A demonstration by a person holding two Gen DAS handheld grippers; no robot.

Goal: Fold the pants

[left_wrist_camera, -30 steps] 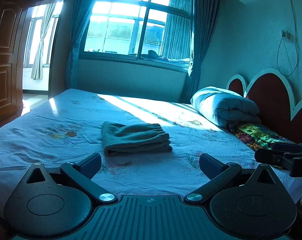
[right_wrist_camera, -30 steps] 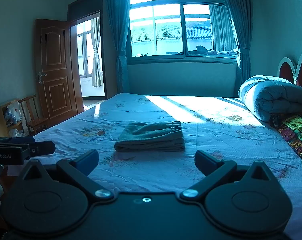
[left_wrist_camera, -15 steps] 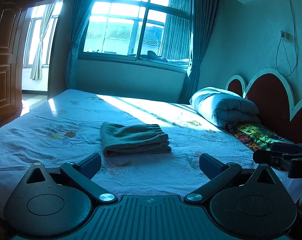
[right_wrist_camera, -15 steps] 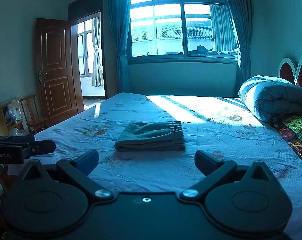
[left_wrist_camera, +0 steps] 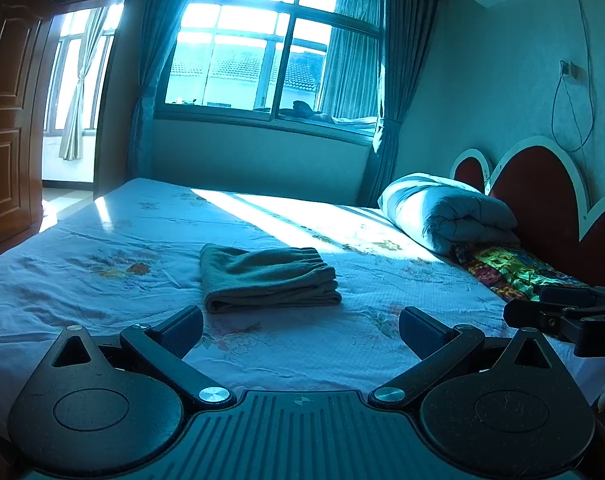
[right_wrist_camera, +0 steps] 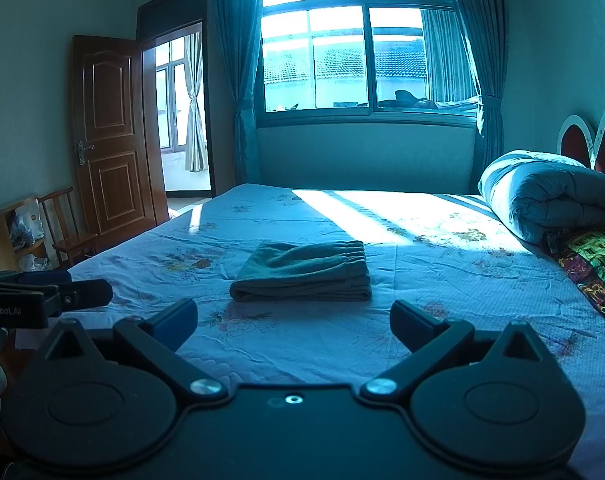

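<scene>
The pants [left_wrist_camera: 268, 278] lie on the bed [left_wrist_camera: 102, 288] ahead of both tongs, apart from them and roughly centred between each pair of fingers, already gathered into a compact rectangular stack of several layers. The gathered elastic waistband runs along the stack's far edge; the rounded fold faces the tongs. By the look of it the folding is finished or nearly so.

The left gripper [left_wrist_camera: 300, 330] stands wide open with nothing between its ribbed dark pads, hovering over the sheet short of the stack. The right gripper [right_wrist_camera: 293, 322] is likewise spread and empty. Each shows at the edge of the other's view, side by side.

The cloth looks like a soft, thick knit in muted green, matte and slightly fuzzy. It should be light and limp, not slippery, and in no way fragile, but the layers will likely slide over one another and the stack would sag if lifted from one point. A sound hold would pinch all the layers at the two near corners of the folded edge, one gripper on each, so the bundle keeps its shape.

The sheet is pale blue with faded flowers and small wrinkles. A rolled quilt [left_wrist_camera: 448, 212] lies well ahead to the right of the grippers, against the scalloped red headboard [left_wrist_camera: 538, 196].
</scene>
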